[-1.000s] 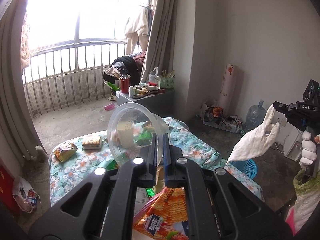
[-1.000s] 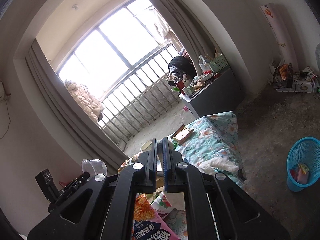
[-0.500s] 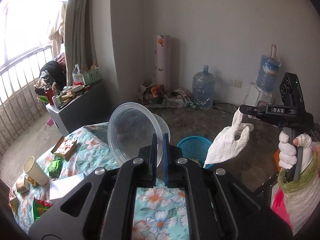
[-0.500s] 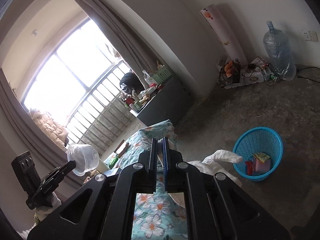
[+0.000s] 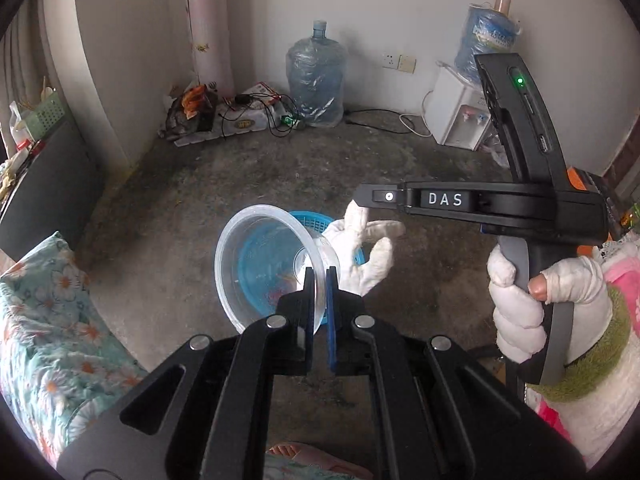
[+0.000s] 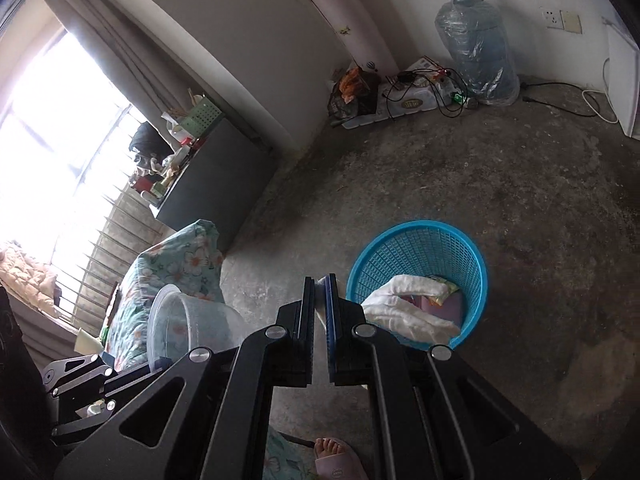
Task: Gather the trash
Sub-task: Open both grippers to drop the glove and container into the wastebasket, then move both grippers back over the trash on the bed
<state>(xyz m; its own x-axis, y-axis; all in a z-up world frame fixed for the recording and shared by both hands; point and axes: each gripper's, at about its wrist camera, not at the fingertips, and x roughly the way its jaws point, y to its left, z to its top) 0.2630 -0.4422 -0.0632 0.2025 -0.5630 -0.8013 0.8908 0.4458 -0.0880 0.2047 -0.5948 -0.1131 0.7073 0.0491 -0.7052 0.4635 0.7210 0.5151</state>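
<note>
The left tool was clamped on the rim of a clear plastic tub, held tilted in the air over the blue basket on the concrete floor. The right tool was pinched on a limp white glove that drooped across the basket's near rim, above the scraps already inside. On the left stood the bench under its floral cloth, and a water bottle stood by the far wall.

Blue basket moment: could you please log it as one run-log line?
left hand-held gripper: shut on clear plastic bowl | right hand-held gripper: shut on white glove | both near blue basket
</note>
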